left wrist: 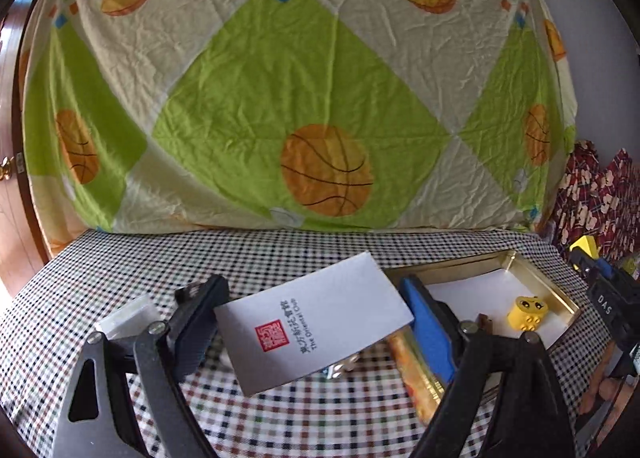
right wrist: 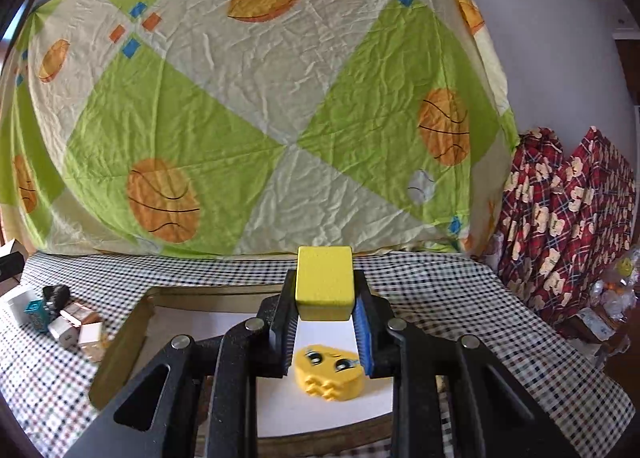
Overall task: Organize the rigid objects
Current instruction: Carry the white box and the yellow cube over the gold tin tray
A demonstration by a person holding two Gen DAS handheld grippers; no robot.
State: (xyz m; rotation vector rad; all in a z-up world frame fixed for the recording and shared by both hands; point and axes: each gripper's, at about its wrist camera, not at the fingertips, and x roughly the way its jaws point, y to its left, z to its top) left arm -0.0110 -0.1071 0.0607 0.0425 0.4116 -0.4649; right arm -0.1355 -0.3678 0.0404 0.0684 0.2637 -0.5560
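Note:
My left gripper is shut on a white box with a red stamp and dark lettering, held tilted above the checkered tablecloth. My right gripper is shut on a plain yellow block and holds it over the gold-rimmed tray. A yellow toy block with a cartoon face lies on the tray's white floor below that gripper. The tray and the face block also show at the right of the left wrist view, with the right gripper at that view's right edge.
A pile of small items lies left of the tray: white adapters, a teal box and a black object. A white block and an orange-gold packet lie under the left gripper. A basketball-print sheet hangs behind the table.

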